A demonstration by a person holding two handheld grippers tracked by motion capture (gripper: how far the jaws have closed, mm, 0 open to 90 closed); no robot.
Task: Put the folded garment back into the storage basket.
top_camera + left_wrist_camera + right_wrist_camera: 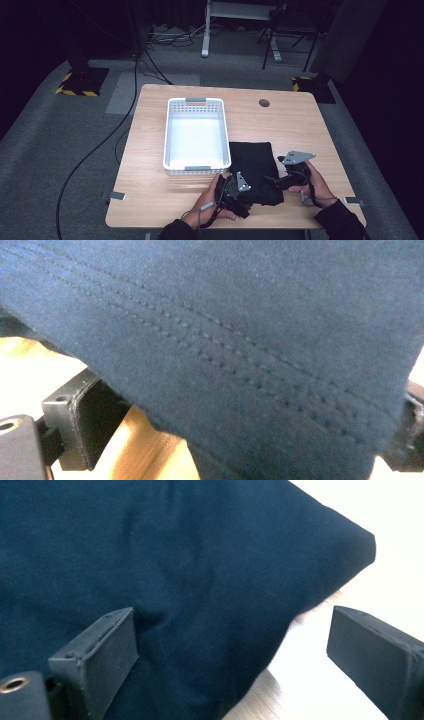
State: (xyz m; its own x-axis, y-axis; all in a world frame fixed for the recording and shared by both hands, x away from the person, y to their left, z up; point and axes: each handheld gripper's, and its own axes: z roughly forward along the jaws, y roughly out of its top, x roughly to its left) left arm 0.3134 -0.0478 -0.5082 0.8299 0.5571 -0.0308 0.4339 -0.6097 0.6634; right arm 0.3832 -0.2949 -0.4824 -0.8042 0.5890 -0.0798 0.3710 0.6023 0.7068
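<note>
A folded dark cloth (256,170) lies on the table (150,190), just right of the white basket (196,132). The left gripper (239,192) and right gripper (232,655) are both open around its near edge. No writing shows.

Navy cloth (256,170), white basket (196,135)

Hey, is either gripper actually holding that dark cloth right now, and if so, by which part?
Neither has closed on it. The left gripper straddles the dark cloth's stitched hem; the right gripper sits open at a corner.
</note>
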